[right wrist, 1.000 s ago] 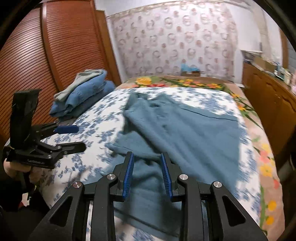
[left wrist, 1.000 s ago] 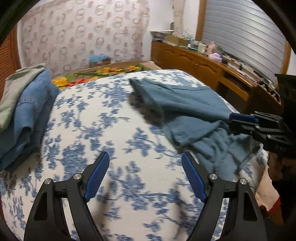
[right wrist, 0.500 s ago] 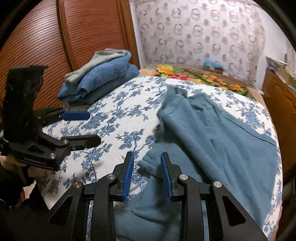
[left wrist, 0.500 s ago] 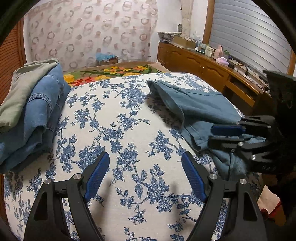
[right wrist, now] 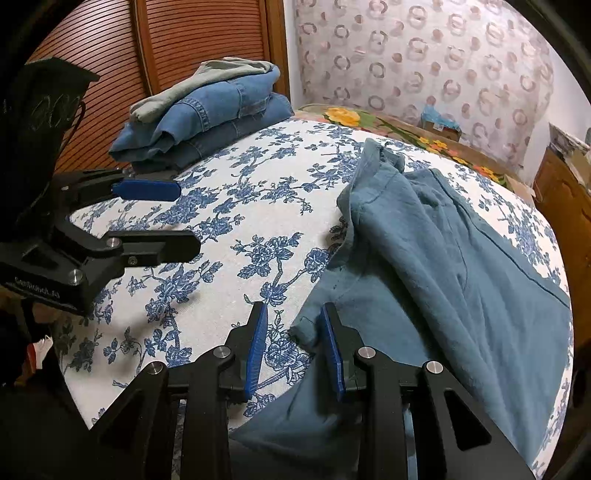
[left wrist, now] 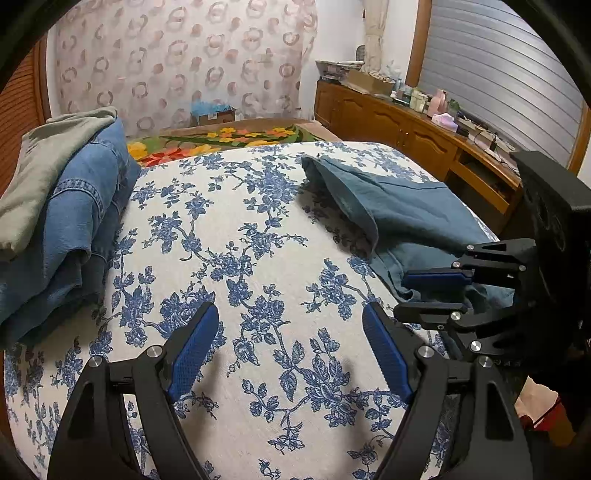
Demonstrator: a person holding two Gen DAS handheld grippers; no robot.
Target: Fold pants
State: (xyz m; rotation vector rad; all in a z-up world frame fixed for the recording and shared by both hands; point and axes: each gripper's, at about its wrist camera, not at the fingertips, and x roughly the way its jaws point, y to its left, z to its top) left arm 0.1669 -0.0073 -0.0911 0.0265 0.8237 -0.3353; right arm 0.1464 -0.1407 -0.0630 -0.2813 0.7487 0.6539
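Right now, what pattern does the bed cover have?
Blue flowers on white; the bed cover shows best in the left wrist view.

Bedroom in a home. Bed with white cover printed in blue flowers, bright floral blanket at its far end. Stack of folded clothes on the bed's corner: jeans with a grey-green garment on top. Wallpaper with pinkish ring pattern on the far wall. Slatted brown wooden doors, closet style, beside the bed. Long wooden sideboard with cabinet doors along the other side, its top cluttered with bottles, boxes and small items. Ribbed window shutter above it, curtain at its edge. Small cardboard box against the far wall.
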